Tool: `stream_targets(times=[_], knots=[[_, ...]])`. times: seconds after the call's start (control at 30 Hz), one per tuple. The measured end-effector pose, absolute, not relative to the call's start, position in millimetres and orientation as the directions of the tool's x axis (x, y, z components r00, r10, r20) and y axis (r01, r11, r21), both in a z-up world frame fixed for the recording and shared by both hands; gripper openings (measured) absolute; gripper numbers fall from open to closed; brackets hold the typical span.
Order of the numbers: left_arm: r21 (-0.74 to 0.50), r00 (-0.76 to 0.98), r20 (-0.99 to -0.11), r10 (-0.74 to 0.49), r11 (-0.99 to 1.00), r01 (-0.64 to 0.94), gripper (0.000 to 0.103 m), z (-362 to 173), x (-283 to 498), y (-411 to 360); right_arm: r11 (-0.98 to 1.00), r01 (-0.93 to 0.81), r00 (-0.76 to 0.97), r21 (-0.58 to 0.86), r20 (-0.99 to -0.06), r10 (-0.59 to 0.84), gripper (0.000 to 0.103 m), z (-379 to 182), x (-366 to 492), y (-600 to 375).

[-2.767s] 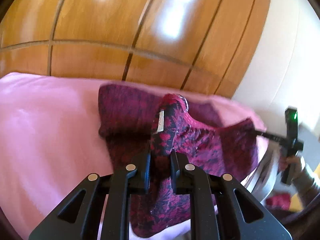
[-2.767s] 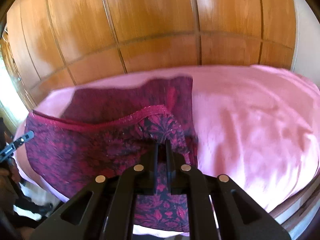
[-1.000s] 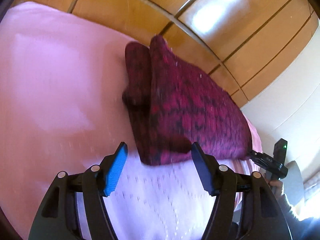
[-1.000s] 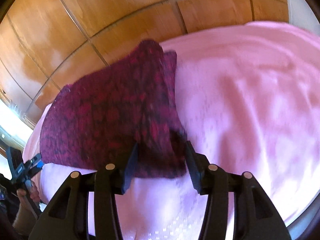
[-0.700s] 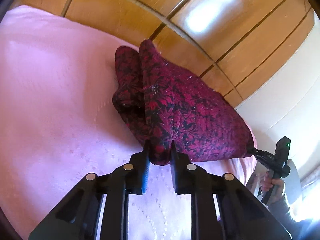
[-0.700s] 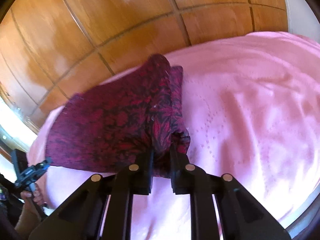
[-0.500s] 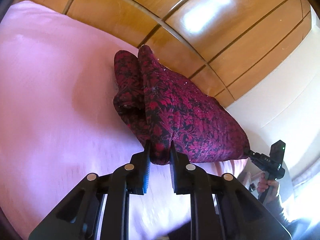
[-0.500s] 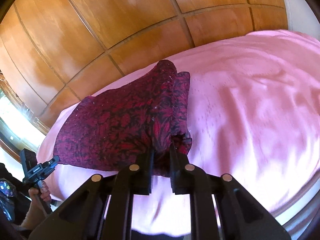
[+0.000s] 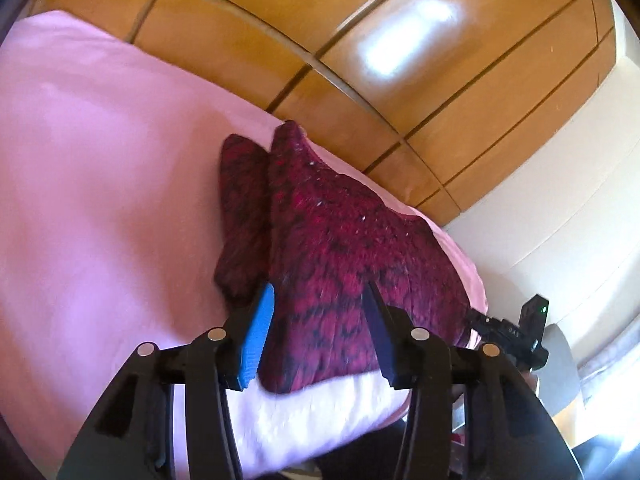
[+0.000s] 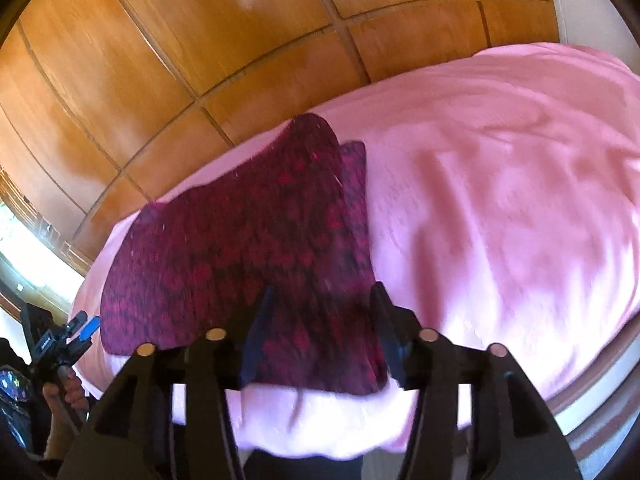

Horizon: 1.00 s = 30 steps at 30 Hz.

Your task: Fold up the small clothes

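A dark red patterned garment [image 9: 344,256] lies folded flat on the pink bed cover [image 9: 100,200]. It also shows in the right wrist view [image 10: 248,256]. My left gripper [image 9: 318,320] is open, its jaws spread on either side of the garment's near left corner. My right gripper [image 10: 320,320] is open too, its jaws on either side of the near right corner. Neither holds the cloth. A narrow lower layer sticks out along the garment's far side edge [image 10: 356,184].
A glossy wooden panelled wall [image 9: 320,32] rises right behind the bed. The bed's near edge [image 10: 580,400] runs just under the grippers. The other gripper shows at the frame side in each view [image 9: 516,336] [image 10: 60,340].
Both grippers were shut on the garment's near corners half a second ago. Both have opened and let the cloth go, and it now rests flat on the bed.
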<state>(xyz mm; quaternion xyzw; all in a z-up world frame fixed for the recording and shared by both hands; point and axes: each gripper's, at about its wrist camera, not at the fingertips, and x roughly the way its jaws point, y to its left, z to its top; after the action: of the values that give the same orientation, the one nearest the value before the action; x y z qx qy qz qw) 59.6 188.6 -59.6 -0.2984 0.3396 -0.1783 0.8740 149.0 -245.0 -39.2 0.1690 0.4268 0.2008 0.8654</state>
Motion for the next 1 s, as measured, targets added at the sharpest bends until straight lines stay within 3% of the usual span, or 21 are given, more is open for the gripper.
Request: stream_targets(times=[0.1, 0.13, 0.17, 0.3, 0.4, 0.5, 0.53, 0.6, 0.63, 0.8, 0.9, 0.93, 0.97, 1.0], knots=[[-0.603, 0.704, -0.525, -0.478, 0.793, 0.089, 0.042, -64.0, 80.7, 181.1, 0.872, -0.206, 0.563, 0.443, -0.676, 0.476, 0.046, -43.1, 163.4, -234.8], [-0.602, 0.705, -0.528, -0.474, 0.794, 0.083, 0.017, -66.2, 85.0, 186.4, 0.879, -0.213, 0.558, 0.427, -0.685, 0.468, 0.028, -44.9, 171.8, -227.4], [-0.593, 0.709, -0.537, -0.457, 0.802, 0.069, 0.012, -66.5, 90.2, 188.7, 0.893, -0.211, 0.564, 0.397, -0.697, 0.443, 0.013, -45.0, 175.7, -223.2], [-0.540, 0.732, -0.560, -0.389, 0.841, 0.034, 0.011, -62.3, 93.9, 191.5, 0.901, -0.215, 0.629, 0.377, -0.652, 0.424, 0.012, -29.1, 183.0, -216.2], [-0.507, 0.691, -0.626, -0.361, 0.862, -0.009, 0.011, -83.5, 99.5, 189.4, 0.929, -0.183, 0.603, 0.322, -0.709, 0.365, 0.012, -48.3, 191.9, -210.8], [-0.536, 0.697, -0.600, -0.392, 0.844, 0.013, 0.013, -80.1, 90.2, 188.5, 0.931, -0.154, 0.564, 0.330, -0.744, 0.357, 0.013, -75.6, 194.6, -212.0], [-0.537, 0.706, -0.592, -0.388, 0.844, 0.014, 0.021, -75.0, 86.8, 191.0, 0.928, -0.151, 0.565, 0.340, -0.741, 0.363, 0.014, -74.2, 193.5, -213.9], [-0.532, 0.718, -0.578, -0.388, 0.846, 0.028, 0.028, -63.8, 87.3, 195.1, 0.925, -0.146, 0.574, 0.350, -0.732, 0.368, 0.030, -69.5, 193.0, -217.1], [-0.526, 0.725, -0.574, -0.382, 0.850, 0.031, 0.032, -60.2, 89.4, 195.9, 0.930, -0.139, 0.586, 0.341, -0.728, 0.355, 0.044, -65.6, 193.0, -219.5], [-0.544, 0.737, -0.542, -0.405, 0.837, 0.060, 0.060, -44.6, 120.4, 200.7, 0.922, -0.164, 0.661, 0.351, -0.655, 0.367, 0.050, -30.7, 188.7, -218.2], [-0.540, 0.711, -0.575, -0.404, 0.841, 0.041, 0.060, -49.0, 157.3, 196.1, 0.916, -0.235, 0.671, 0.326, -0.628, 0.395, 0.055, -14.8, 188.5, -194.2], [-0.539, 0.699, -0.601, -0.386, 0.842, 0.002, 0.057, -53.6, 172.2, 196.9, 0.915, -0.252, 0.669, 0.314, -0.627, 0.399, 0.057, -12.9, 191.1, -185.2], [-0.541, 0.690, -0.618, -0.376, 0.840, -0.027, 0.047, -57.5, 184.6, 197.8, 0.919, -0.266, 0.669, 0.291, -0.631, 0.393, 0.058, -11.6, 194.3, -176.1], [-0.546, 0.680, -0.622, -0.387, 0.837, -0.024, 0.013, -60.3, 192.7, 197.4, 0.923, -0.271, 0.668, 0.272, -0.637, 0.384, 0.058, -11.4, 198.3, -168.9]])
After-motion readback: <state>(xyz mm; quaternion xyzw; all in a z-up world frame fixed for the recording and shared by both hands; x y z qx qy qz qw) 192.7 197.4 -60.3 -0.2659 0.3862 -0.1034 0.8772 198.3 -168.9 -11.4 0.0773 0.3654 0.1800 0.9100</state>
